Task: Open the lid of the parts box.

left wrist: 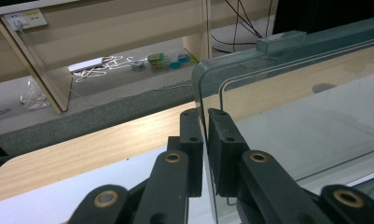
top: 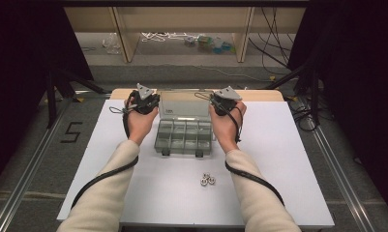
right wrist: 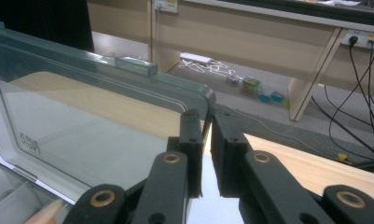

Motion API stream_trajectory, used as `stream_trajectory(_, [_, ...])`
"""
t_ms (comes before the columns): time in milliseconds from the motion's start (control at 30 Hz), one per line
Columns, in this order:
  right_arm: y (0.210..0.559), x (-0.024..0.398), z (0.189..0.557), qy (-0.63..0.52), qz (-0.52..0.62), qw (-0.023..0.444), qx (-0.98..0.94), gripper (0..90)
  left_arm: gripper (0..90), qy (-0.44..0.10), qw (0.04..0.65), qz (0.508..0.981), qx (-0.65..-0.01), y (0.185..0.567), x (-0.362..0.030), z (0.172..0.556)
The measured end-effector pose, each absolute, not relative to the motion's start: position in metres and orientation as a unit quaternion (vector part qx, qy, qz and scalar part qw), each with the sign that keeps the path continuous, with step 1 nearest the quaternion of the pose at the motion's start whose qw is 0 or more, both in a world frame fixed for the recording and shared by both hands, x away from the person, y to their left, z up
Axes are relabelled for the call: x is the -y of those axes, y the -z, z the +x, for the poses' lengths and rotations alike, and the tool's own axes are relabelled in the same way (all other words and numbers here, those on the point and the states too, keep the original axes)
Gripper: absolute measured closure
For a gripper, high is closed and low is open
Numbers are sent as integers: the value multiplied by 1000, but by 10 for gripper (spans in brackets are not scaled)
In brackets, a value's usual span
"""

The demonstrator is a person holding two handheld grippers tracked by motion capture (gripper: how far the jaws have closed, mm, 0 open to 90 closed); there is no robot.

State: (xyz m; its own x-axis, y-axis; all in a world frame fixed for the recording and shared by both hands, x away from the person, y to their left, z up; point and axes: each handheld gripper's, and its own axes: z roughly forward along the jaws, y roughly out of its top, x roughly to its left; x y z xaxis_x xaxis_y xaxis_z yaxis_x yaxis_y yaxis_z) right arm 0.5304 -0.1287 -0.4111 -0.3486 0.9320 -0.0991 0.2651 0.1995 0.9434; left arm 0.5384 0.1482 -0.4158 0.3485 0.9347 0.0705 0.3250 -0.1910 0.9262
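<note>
— Where is the box?

— The clear compartment box [top: 184,137] sits on the white worktop [top: 278,159], toward its far edge, between my two hands. Its lid [top: 181,105] stands up, tilted away from me.

— And your claws?

— My left claw [left wrist: 205,116] is closed on the lid's left corner — the thin clear edge runs right between the black pads. My right claw [right wrist: 206,119] is pinched on the right corner in the same way.

— Anything else on the worktop?

— A small cluster of metal nuts [top: 208,180], lying nearer to me than the box and well apart from both claws.
</note>
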Motion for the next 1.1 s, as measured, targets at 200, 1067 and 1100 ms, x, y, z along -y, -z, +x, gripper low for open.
stream_trajectory(200, [414,128,532,-458,441,360,-683,832,843,-344,442,691,-458,416,-147,540])
stream_trajectory(1067, [424,130,540,-447,451,346,-691,832,840,-342,428,696,-464,423,-146,549])
stream_trajectory(1100, [425,130,540,-447,451,345,-691,831,841,-341,428,696,-465,423,-146,549])
